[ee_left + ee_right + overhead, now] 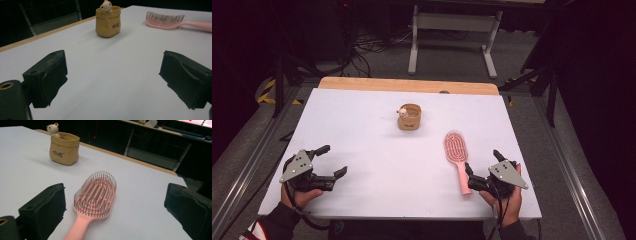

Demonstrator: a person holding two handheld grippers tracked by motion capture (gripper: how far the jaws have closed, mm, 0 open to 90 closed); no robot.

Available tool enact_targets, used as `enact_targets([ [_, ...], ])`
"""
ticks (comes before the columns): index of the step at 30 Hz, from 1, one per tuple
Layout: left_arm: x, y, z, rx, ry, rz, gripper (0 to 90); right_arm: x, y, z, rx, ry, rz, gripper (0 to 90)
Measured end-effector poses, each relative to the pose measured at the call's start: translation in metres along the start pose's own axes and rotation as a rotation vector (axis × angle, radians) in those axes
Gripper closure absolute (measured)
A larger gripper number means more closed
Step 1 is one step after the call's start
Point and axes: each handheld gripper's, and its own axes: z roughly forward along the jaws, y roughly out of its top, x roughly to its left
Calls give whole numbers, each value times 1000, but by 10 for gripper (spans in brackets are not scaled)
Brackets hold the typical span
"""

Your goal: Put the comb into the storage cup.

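Observation:
A pink hairbrush lies bristles up on the white table, handle toward me; it also shows in the right gripper view as the hairbrush and far off as the hairbrush. A tan sack-shaped cup with a small bear figure on its rim stands mid-table, seen as the cup and the cup. My left gripper is open at the front left, nothing between its jaws. My right gripper is open just right of the brush handle.
A wooden strip borders the table's far edge. Beyond it stands a grey metal frame on a dark floor with cables. Metal rails run along both table sides.

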Motion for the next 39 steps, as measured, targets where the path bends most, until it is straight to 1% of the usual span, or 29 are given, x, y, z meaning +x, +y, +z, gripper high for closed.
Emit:
enact_targets([
  [1,1,0,0,12,-5,-1,85,-2,0,1,7,-6,18,41],
  [2,1,-1,1,16,6,2,85,-3,0,1,12,-1,26,41],
  [5,1,0,0,17,2,-4,85,-3,-1,1,26,-20,28,41],
  [7,0,0,0,18,9,5,83,-5,-1,2,30,-14,46,39],
  [9,-2,0,0,21,2,15,81,-7,1,4,44,-23,66,39],
  [11,-2,1,0,21,3,22,78,-7,1,5,49,-25,68,39],
  [12,-2,1,0,20,-3,16,78,-7,3,6,65,-33,75,39],
  [13,-2,1,0,20,-3,16,78,-7,3,6,65,-33,75,39],
  [14,-3,1,1,19,2,21,78,-8,7,8,103,-39,90,48],
  [16,-4,1,2,25,-11,20,78,-9,9,9,117,-32,98,46],
  [17,-4,1,3,29,-13,35,78,-10,15,13,160,-21,101,54],
  [18,-4,1,3,29,-13,35,79,-10,15,13,160,-21,101,54],
  [20,-4,0,3,34,-23,32,79,-11,21,16,197,-2,102,52],
  [21,-3,0,3,37,-22,33,79,-12,26,21,256,3,113,56],
  [22,-3,0,3,38,-24,31,79,-12,28,23,273,14,126,56],
  [23,-3,0,3,38,-24,31,79,-12,29,26,305,25,143,57],
  [24,-3,0,2,39,-23,32,79,-12,29,26,305,25,143,57],
  [26,-3,0,2,48,-25,34,79,-10,32,32,367,53,162,63],
  [27,-4,0,2,48,-26,35,79,-8,32,36,408,53,161,67],
  [28,-5,0,1,46,-27,35,81,-3,33,44,465,73,156,74],
  [29,-6,0,1,51,-30,40,81,-1,33,46,486,83,156,87],
  [30,-6,0,1,51,-30,40,82,-1,33,46,486,83,156,87],
  [31,-7,0,1,51,-35,42,83,5,32,55,557,85,127,105],
  [33,-8,0,3,55,-42,44,83,10,30,63,608,87,127,126],
  [34,-8,0,3,55,-42,44,83,10,30,63,608,87,127,126],
  [35,-8,-1,4,60,-48,45,84,13,28,71,648,79,121,149],
  [37,-8,-1,3,59,-53,44,84,13,26,78,691,70,123,151],
  [38,-8,-1,3,60,-55,47,85,13,24,81,709,69,129,159],
  [39,-8,-1,3,60,-55,47,85,13,24,81,709,69,129,159],
])
